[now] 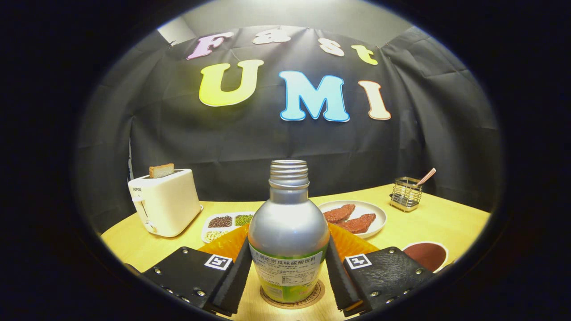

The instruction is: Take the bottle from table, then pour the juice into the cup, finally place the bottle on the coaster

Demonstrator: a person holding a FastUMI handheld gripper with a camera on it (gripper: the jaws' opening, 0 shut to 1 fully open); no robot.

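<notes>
**Fingers Hug the Bottle on Its Coaster**

Both fingers (233, 276) of the gripper (288, 281) press on the bottle (288, 232), one on its left side and one on its right. The bottle stands straight up between them, on a round brown coaster (312, 299) on the yellow table (441, 220).

It is one silver metal bottle with a round belly, a thin neck and a green and white label (its cap is off, so the screw top is bare).

Just behind the bottle sits one orange thing (228, 243); I cannot tell what it is. Far on the left is one white toaster (166, 203) with one slice of bread (161, 170) poking out. Next to it is one tray (225, 221) with three kinds of beans. Farther right is one white plate (372, 214) with two brown pieces of food. Far right is one wire holder (406, 193). Near on the right is one cup (426, 255) holding something dark.
</notes>
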